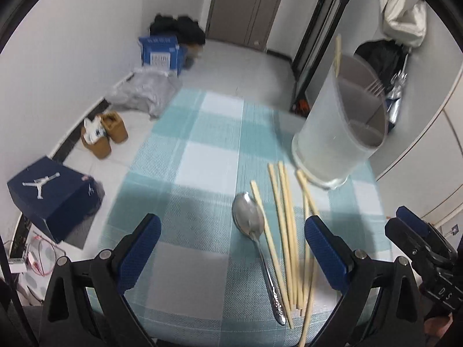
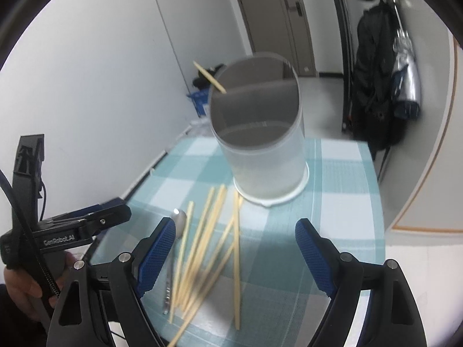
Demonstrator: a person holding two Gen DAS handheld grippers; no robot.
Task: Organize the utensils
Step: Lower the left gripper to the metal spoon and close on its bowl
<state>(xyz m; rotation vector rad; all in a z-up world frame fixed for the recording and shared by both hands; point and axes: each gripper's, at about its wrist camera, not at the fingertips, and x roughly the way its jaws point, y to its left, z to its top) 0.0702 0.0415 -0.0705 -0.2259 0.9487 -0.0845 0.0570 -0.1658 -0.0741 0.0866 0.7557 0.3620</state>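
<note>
Right now I have both grippers spread wide and empty: the left gripper (image 1: 231,248) and right gripper (image 2: 235,256) hang above the loose chopsticks (image 1: 286,231) and a metal spoon (image 1: 249,217) on the checked desk (image 1: 202,156), with the frosted utensil holder (image 2: 260,144) just beyond, one chopstick (image 2: 209,77) already inside.

Chopsticks (image 2: 202,260) blurred, ends cut off
</note>
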